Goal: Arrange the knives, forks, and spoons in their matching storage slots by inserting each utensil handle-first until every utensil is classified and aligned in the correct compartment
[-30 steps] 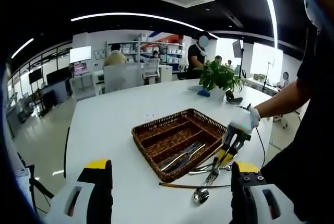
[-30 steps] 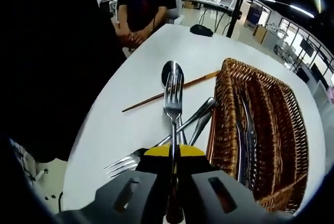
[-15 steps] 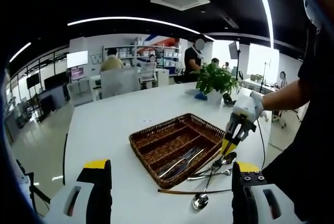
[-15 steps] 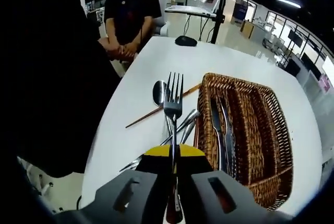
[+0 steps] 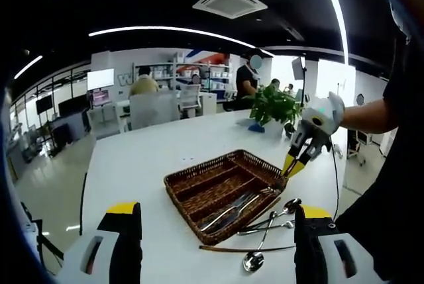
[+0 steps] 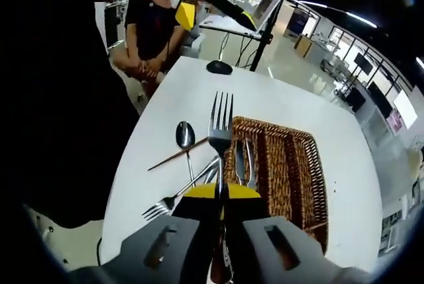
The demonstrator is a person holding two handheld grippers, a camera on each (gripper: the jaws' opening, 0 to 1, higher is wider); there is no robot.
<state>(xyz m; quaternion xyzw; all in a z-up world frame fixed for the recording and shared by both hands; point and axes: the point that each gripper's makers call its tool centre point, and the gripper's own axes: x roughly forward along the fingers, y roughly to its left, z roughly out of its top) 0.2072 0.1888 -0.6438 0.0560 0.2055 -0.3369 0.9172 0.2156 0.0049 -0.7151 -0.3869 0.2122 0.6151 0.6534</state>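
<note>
Fork [image 6: 220, 132] looks stiff, slick steel; your right gripper [image 6: 220, 194] pinches its neck, so hold firm; left gripper [image 5: 215, 221] gapes wide, empty

Right gripper [image 6: 220, 194] clamped, raised; left gripper [image 5: 215, 231] spread.

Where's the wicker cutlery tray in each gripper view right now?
Left gripper view: the wicker tray sits at centre, just above and between that view's own jaws.
Right gripper view: the tray lies right of centre, beside the held fork.
Shared landmark: the brown chopstick on the white table.
</note>
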